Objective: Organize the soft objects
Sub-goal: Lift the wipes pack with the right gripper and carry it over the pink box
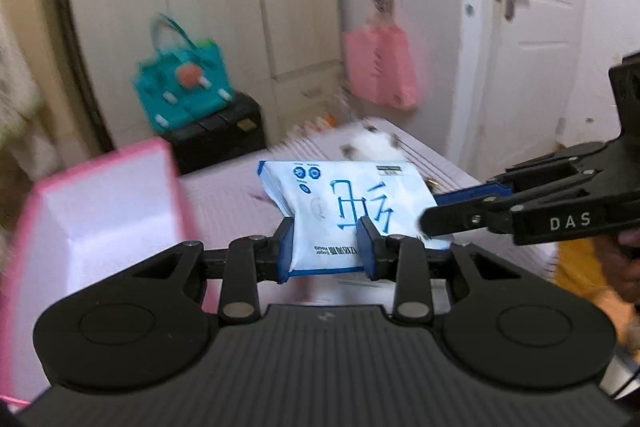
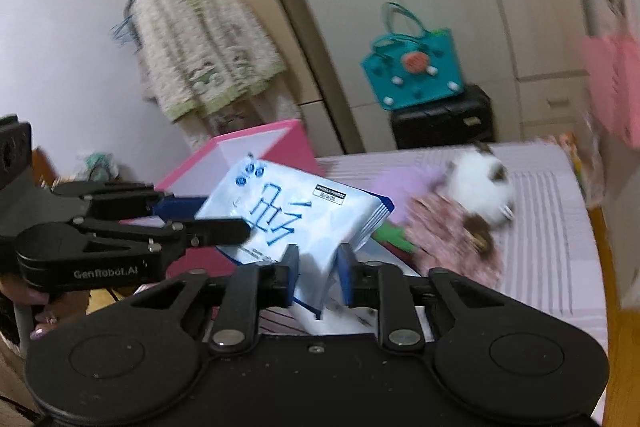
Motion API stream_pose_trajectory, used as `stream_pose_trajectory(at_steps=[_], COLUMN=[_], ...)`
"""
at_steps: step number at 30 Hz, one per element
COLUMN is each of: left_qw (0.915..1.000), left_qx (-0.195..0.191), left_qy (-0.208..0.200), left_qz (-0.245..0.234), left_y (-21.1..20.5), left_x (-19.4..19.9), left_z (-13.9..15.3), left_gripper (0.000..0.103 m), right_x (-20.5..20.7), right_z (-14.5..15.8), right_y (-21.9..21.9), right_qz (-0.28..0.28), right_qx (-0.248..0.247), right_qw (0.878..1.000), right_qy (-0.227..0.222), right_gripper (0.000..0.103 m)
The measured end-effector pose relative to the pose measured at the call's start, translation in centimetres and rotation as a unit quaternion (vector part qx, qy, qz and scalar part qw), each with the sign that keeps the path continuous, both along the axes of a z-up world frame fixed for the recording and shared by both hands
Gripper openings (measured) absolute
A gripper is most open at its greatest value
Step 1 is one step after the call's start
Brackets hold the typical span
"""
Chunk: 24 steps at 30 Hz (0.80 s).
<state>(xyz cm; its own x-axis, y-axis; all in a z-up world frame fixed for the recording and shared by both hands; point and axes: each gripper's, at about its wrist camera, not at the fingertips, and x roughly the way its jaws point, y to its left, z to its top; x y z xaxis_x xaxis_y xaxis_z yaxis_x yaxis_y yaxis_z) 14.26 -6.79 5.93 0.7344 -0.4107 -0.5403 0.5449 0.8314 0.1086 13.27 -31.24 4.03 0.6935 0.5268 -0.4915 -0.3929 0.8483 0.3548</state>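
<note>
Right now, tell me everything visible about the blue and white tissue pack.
The tissue pack is a soft, glossy white plastic pouch with large blue characters, small blue round icons and a small black-and-white label. It is tilted, apparently lifted above the striped pink bedcover. The left gripper pinches one edge, dimpling the wrap; the right gripper pinches another. A pink box stands behind it.

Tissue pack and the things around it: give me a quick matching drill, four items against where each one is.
Items:
1. tissue pack
2. teal handbag
3. white plush toy
4. pink carrier bag

Places:
A. hanging on the cupboard door
B. lying on the striped bedcover
C. clamped by both tongs
D. standing on the black case

Pairs: 1-C, 2-D, 3-B, 4-A
</note>
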Motion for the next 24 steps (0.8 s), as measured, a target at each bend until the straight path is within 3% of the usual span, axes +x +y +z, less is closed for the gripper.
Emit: stream_pose_trajectory(at_steps=[3,12,19,24], left_qw=[0.9985,0.9908,0.9850,0.9819], left_qx=[0.012,0.013,-0.041,-0.038], left_qy=[-0.045,-0.075,-0.021,0.028], left_qz=[0.028,0.112,0.166,0.184], left_y=[1.8,8.1,13.1,14.9], left_x=[-0.9,0.5,6.2,11.8], left_z=[1.6,5.8,5.6,4.3], left_gripper=[0.032,0.032,0.031,0.031], right_x=[1.0,5.0,9.6,14.3], right_z=[1.6,6.8,7.6,6.5], right_y=[1.8,9.5,14.0,16.9], right_qz=[0.043,0.138,0.160,0.167], right_qx=[0.005,-0.050,-0.077,-0.115], right_qw=[0.999,0.989,0.983,0.979], right_qy=[0.004,-0.030,-0.033,-0.013], right_gripper=[0.017,0.018,0.017,0.018])
